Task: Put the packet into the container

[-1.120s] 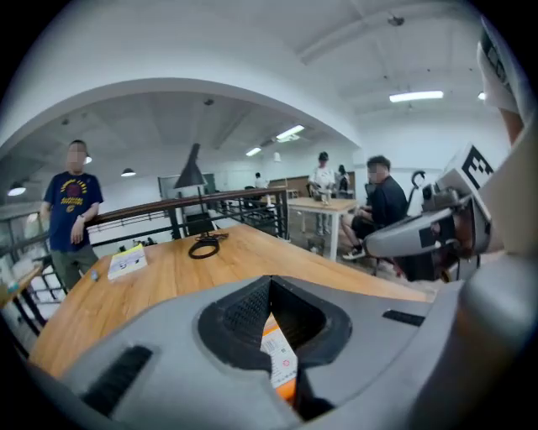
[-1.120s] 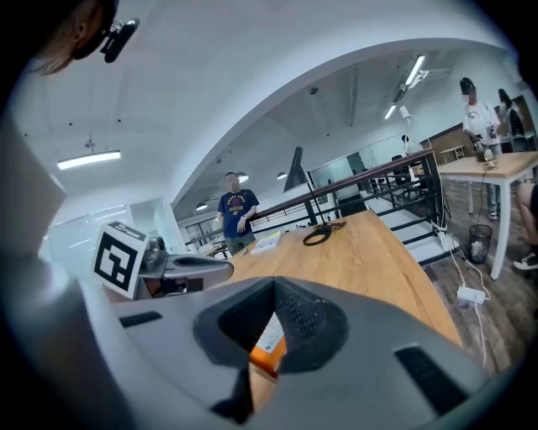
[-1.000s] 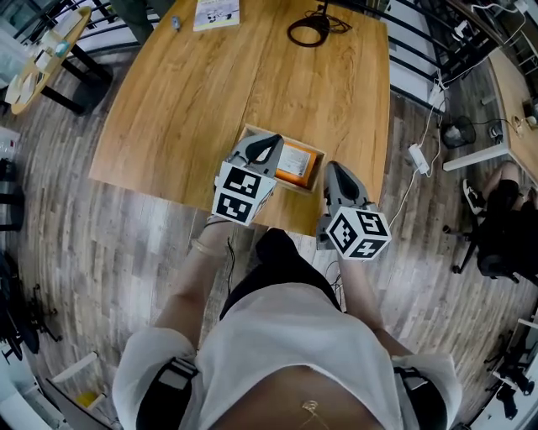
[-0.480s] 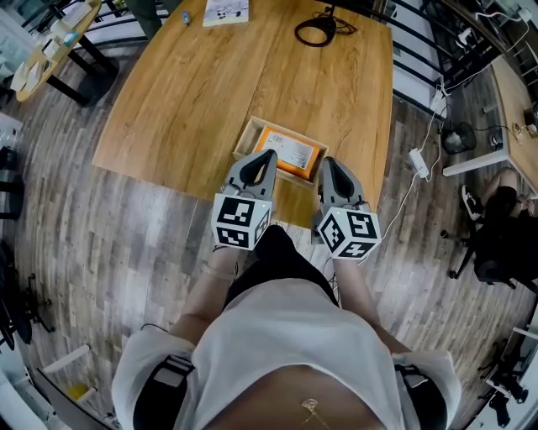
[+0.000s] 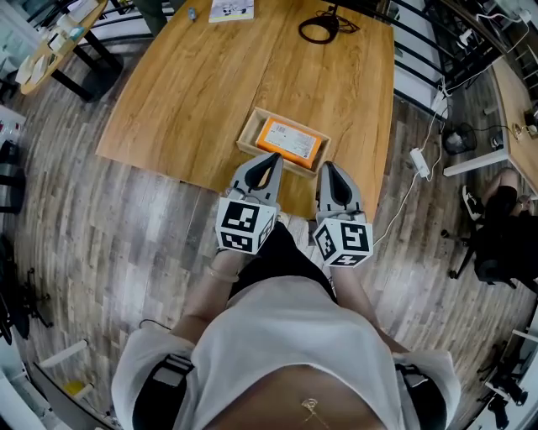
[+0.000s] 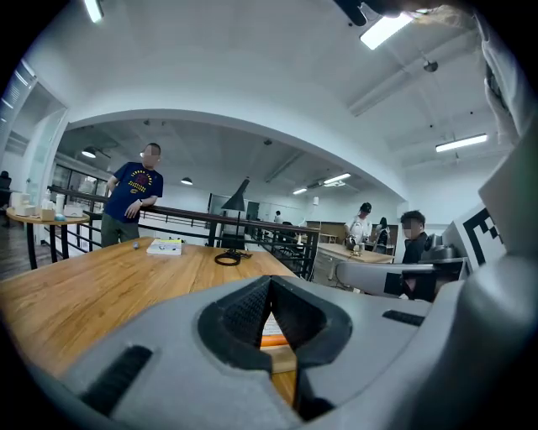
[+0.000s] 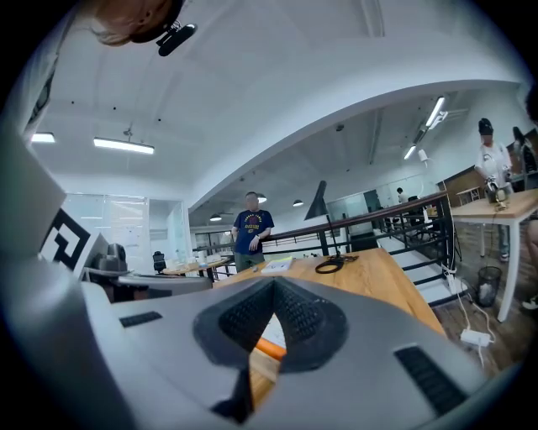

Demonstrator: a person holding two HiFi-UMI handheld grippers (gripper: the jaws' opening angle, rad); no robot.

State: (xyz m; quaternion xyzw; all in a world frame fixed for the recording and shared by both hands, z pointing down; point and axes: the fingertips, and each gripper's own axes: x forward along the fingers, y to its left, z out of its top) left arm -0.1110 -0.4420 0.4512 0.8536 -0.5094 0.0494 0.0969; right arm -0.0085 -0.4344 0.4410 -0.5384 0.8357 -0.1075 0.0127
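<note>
Left tool (image 5: 270,158) closed; packet (image 5: 291,141) lies just beyond.

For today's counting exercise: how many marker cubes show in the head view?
2. One marker cube rides on the left claw, the other on the right claw, both by the table's near edge. None seems hidden.

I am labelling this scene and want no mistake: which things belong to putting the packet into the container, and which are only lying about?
Belong to the job: wooden container; orange packet, lying inside it; left gripper and right gripper, both shut and empty.

Only lying about: black cable coil and booklet at the table's far end; power strip on the floor.
</note>
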